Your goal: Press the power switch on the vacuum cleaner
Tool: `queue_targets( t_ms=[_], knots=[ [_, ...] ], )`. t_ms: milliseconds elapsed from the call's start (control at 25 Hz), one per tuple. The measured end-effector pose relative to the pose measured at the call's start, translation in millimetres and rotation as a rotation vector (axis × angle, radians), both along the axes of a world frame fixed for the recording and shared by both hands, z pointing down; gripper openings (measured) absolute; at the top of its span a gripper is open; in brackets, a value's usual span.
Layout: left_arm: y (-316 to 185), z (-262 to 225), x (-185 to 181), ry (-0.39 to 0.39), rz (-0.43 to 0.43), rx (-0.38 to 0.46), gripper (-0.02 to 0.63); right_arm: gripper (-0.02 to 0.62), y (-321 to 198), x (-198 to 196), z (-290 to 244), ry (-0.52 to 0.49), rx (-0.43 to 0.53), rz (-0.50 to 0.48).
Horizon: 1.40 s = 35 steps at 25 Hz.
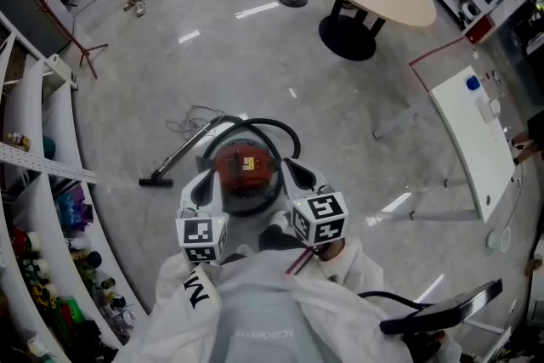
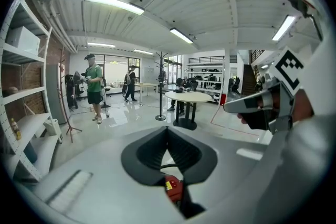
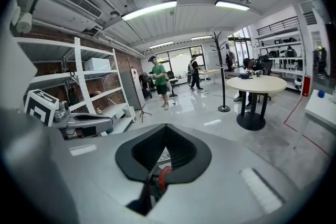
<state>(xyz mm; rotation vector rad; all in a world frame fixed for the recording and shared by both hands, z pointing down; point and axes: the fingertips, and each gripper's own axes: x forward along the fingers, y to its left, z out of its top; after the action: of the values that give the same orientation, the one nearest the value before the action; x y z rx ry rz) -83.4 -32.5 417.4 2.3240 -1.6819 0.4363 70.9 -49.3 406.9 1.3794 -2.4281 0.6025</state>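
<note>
On the floor (image 1: pixel 280 64), directly below both grippers, stands the red vacuum cleaner (image 1: pixel 246 170). Jaws of left gripper (image 2: pixel 168 129) and right gripper (image 3: pixel 166 126): closed, empty. Canister probably heavy and rigid; press its top with closed tips, no grasp required

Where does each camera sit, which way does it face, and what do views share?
Head view: on the person's head, facing steeply down at the vacuum; shows left gripper, right gripper, coat.
Left gripper view: on left gripper, facing over its shut jaws toward the table; right gripper at right.
Right gripper view: on right gripper, facing likewise; left gripper at left.
Shared: both gripper views show table and vacuum.
</note>
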Motion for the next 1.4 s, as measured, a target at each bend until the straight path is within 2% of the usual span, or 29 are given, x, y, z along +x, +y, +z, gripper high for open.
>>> queue_targets(
  t_ms=[440,680,1200,1400],
  knots=[
    [59.9,1.6,-25.7,0.020,0.037,0.015,0.000,0.001,67.4,-30.5,-1.4,0.011,0.015,0.027],
    [81.2,-0.7,-27.6,0.033,0.062,0.018,0.000,0.000,95.0,-33.9,-1.6,0.016,0.009,0.052],
    [107.3,6.0,-35.4,0.053,0.021,0.000,0.000,0.000,121.3,-38.0,11.3,0.036,-0.033,0.016],
    [103.4,4.8,-25.7,0.054,0.000,0.003,0.000,0.000,119.6,-34.7,13.2,0.021,-0.044,-0.023]
  ],
)
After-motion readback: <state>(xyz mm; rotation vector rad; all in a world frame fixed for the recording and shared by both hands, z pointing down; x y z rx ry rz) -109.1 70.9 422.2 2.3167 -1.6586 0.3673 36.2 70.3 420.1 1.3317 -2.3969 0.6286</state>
